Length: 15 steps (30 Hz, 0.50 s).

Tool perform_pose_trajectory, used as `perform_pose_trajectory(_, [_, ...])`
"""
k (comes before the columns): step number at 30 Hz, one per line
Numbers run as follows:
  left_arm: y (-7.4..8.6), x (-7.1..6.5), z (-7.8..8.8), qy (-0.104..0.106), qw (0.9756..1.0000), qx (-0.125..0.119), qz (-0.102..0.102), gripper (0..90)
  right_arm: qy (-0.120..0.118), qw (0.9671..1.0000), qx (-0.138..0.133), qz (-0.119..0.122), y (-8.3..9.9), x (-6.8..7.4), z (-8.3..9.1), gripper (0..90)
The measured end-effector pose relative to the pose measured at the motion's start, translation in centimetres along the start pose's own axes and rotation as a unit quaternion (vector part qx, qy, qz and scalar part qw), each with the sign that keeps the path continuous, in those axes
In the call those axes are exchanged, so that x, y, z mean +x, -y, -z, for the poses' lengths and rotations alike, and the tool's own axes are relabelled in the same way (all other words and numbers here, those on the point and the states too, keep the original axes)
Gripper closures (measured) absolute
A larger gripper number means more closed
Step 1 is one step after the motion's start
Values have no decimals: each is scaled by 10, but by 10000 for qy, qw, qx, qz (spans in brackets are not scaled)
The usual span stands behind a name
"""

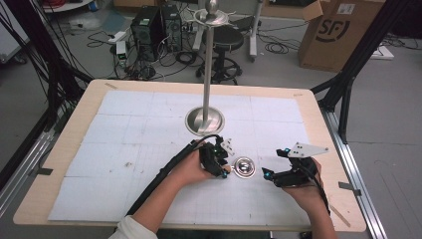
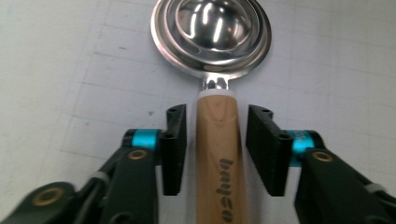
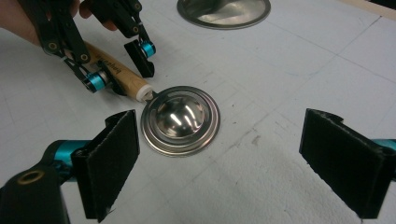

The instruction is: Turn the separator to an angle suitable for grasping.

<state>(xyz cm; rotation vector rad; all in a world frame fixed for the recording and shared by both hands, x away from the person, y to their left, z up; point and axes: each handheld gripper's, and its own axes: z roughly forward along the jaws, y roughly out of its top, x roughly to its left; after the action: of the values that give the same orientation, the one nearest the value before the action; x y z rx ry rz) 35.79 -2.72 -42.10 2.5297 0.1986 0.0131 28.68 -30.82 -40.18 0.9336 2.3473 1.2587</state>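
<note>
With the left gripper [image 2: 215, 154] parted around the ladle [image 2: 215, 93] handle and the right gripper [image 3: 233, 163] wide open, we should let go cleanly and back straight off.

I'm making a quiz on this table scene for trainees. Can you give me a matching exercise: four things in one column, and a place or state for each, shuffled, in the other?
Things:
1. ladle
2. left gripper
3. right gripper
4. metal stand

Places or states:
A. jaws wide apart, nothing between them
B. upright behind the ladle, round base on the mat
C. lying on the mat, bowl dome up
D. jaws either side of the wooden handle, a gap on each side

Pairs: 1-C, 2-D, 3-A, 4-B
</note>
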Motion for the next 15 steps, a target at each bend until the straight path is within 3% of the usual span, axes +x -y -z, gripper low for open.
perform_pose_trajectory(3, [3, 0, 6, 3, 9999, -134, 59, 527, 11, 10000, -3, 6, 0, 0, 0, 107])
perform_pose_trajectory(5, [8, 1, 15, 124, 9995, -282, 119, 518, 11, 10000, -20, 4, 0, 0, 1, 107])
perform_pose_trajectory(8, [26, 6, 38, 107, 9980, -581, 244, 485, 19, 10000, -6, -14, 1, 0, 1, 107])
perform_pose_trajectory(10, [32, 8, 46, 84, 9974, -648, 291, 472, 20, 10000, 3, 0, 1, 0, 1, 107])
perform_pose_trajectory(12, [53, 12, 69, -93, 9944, -939, 472, 441, 11, 10000, 10, 10, 1, 1, 1, 107])
perform_pose_trajectory(13, [53, 12, 69, -93, 9944, -939, 472, 428, 11, 10000, 10, 10, 1, 1, 1, 107])
perform_pose_trajectory(14, [68, 14, 84, -88, 9916, -1161, 559, 432, 19, 10000, 12, -2, 0, 2, 1, 107])
perform_pose_trajectory(15, [76, 15, 92, -144, 9903, -1241, 604, 425, 15, 10000, 12, -3, 0, 2, 1, 107])
